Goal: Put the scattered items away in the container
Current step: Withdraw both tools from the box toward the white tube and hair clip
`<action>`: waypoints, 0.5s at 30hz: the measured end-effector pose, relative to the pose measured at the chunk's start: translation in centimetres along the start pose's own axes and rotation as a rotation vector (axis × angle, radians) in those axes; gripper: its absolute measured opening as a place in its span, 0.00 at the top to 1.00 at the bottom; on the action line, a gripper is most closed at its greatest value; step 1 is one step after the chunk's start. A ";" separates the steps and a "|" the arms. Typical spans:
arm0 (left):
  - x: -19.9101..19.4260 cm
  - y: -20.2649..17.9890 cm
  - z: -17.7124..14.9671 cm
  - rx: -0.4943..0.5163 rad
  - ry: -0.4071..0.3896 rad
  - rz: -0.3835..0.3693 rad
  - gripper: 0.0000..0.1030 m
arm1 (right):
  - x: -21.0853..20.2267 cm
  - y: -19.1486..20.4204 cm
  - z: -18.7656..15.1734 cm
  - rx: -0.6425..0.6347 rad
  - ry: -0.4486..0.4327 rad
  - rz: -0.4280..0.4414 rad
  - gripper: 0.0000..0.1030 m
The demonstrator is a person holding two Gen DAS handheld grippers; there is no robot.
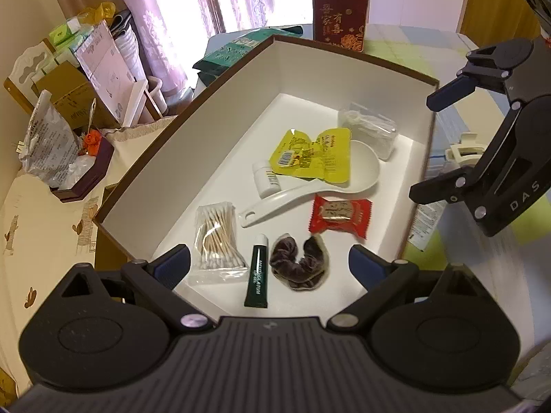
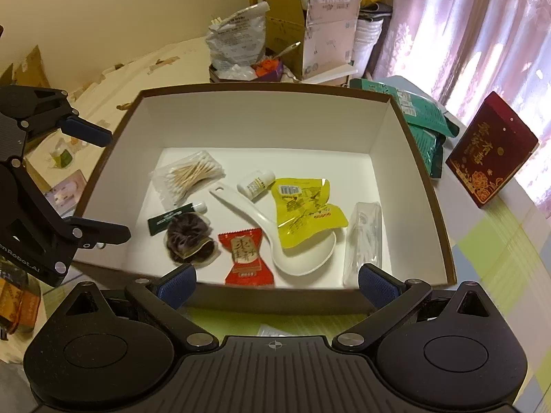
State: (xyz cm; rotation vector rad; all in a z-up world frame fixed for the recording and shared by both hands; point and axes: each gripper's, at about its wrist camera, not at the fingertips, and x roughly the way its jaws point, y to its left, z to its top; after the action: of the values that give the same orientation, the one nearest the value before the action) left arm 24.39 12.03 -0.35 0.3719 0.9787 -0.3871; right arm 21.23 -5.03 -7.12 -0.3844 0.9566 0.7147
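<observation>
In the left wrist view we look down into the box [image 1: 220, 110], its white floor filling the middle of the frame, and our left gripper [image 1: 268, 268] sits at the bottom edge with its jaws spread wide and nothing between them. Just above those fingers lie the cotton swabs [image 1: 217, 237], the green tube [image 1: 257, 272] and the dark scrunchie [image 1: 299, 265]; higher up we see the red candy [image 1: 339, 216], the white spoon [image 1: 310, 186], the yellow packet [image 1: 311, 155], the small white bottle [image 1: 265, 179] and a clear plastic pack [image 1: 368, 127]. At the right edge the right gripper [image 1: 423, 144] hangs over the box wall, also splayed and empty. Switching to the right wrist view, we have the same box [image 2: 261, 120] centre frame with all eight items resting inside, the right gripper [image 2: 275, 282] released at the bottom, and the left gripper [image 2: 117, 186] at the left edge, open too. From here the tidying looks close to finished, though a white clip-like object behind the right gripper in the left view may still be loose; we cannot tell. The risk now is clutter: a low sweep could catch the box's near wall and drag it, or knock the red gift box [image 2: 490, 151] at the right edge off the table.
</observation>
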 end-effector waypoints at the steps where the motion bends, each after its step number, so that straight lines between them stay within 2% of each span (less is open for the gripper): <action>1: -0.3 -0.3 -0.1 0.001 -0.003 0.001 0.06 | -0.3 0.1 -0.2 -0.003 -0.003 0.001 0.00; 15: -3.6 -4.6 -1.9 -0.019 -0.019 0.037 0.06 | -4.5 -0.1 -3.9 -0.003 -0.054 0.021 0.00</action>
State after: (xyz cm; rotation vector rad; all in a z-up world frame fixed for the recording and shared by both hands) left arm 19.01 9.43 1.19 0.3678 0.9550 -0.3474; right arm 17.18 -9.13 -5.40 -0.3564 0.9103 0.7417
